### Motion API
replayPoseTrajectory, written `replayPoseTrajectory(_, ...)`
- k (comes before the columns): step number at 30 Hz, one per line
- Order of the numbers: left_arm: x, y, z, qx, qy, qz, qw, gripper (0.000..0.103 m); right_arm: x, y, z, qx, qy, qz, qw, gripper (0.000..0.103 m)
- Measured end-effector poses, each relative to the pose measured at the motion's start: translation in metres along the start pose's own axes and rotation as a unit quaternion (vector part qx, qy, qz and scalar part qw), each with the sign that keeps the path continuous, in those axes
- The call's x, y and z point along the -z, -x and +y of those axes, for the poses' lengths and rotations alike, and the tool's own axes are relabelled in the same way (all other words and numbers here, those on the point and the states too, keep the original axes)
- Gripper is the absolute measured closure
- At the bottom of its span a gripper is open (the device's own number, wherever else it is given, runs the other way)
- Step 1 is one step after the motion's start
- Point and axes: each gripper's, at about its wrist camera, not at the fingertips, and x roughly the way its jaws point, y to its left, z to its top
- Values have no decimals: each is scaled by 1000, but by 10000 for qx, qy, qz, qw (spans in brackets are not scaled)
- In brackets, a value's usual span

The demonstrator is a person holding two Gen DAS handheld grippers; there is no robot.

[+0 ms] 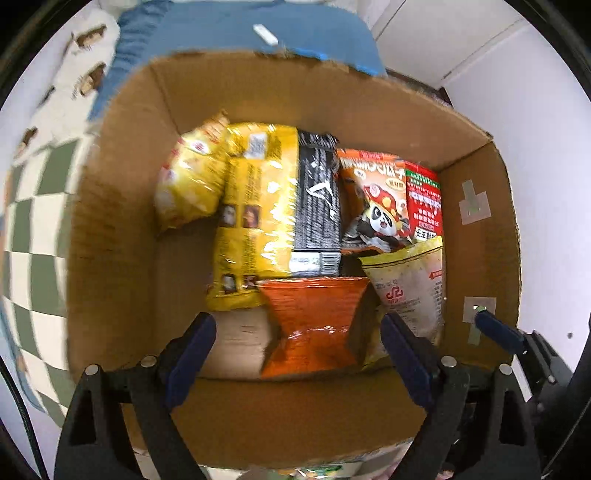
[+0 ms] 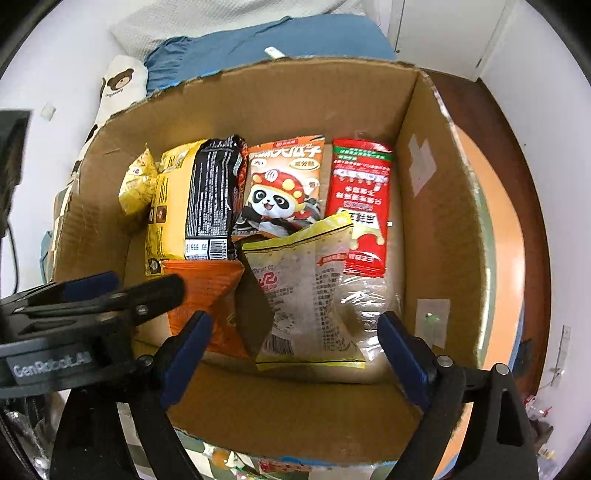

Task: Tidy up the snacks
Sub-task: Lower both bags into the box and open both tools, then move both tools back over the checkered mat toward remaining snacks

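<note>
Cardboard box (image 2: 439, 236) of snack packets on a bed, against a blue pillow (image 2: 258, 40)

White walls (image 2: 554, 110) enclosed the room. Behind lay a blue cushion (image 2: 280, 40) with a small white object (image 1: 265, 35) on it, a bear-print pillow (image 2: 120, 79) beside it, and a green-and-white checkered cloth (image 1: 33, 229) to the left. Dark wood trim (image 2: 517, 155) curved along the right.

A blue cushion (image 2: 266, 44) lies beside a bear-print pillow (image 2: 120, 79), near a checkered cloth (image 1: 33, 236).
</note>
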Motion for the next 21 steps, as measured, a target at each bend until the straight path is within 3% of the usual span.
replayPoseTrajectory(10,42,64,4,-471,-258,-1123,9922,12,30,48,1,115,30,-657,9978,10)
replayPoseTrajectory(21,97,125,3,-564,-441,-2044,9763,12,77,113,10,126,97,-1525,9882,10)
